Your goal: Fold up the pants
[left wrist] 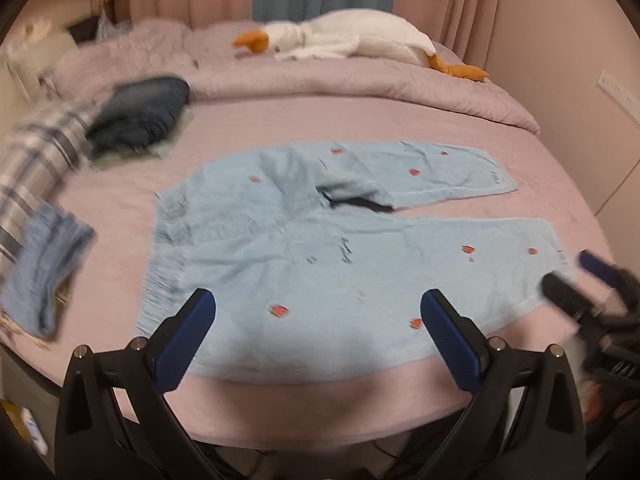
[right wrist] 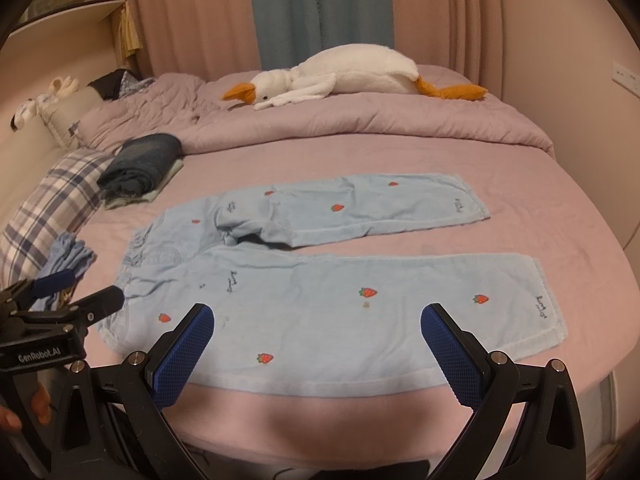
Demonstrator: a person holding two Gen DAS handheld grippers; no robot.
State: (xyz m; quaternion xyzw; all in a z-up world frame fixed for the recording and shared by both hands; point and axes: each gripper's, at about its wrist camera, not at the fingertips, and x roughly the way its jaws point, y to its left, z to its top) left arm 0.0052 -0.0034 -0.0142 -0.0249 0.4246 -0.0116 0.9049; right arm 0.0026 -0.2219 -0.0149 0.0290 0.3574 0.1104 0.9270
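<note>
The bed [right wrist: 400, 152], under a pink sheet, carries everything. A rumpled quilt [right wrist: 360, 124] lies across its far side with a plush goose [right wrist: 352, 70] on top. The pants [right wrist: 320, 300], light blue with small strawberry marks, lie flat across the near half of the bed: waistband to the left, legs running right and parted, the far leg's upper part bunched at the crotch. No fold has been made; by my judgement the whole task is still to do, starting with laying one leg over the other.

At the left edge sit a plaid pillow [right wrist: 52, 200], a folded dark garment [right wrist: 144, 160] and a small blue cloth [right wrist: 70, 260].

The left gripper [left wrist: 318, 312] hangs over the near leg, fingers spread wide and holding nothing. The right gripper [right wrist: 318, 326] does likewise, spread and empty.

The right view is sharp, showing the lettering at the hems and the left gripper near the waistband. The left view is blurred, yet shows the right gripper beside the near hem.
</note>
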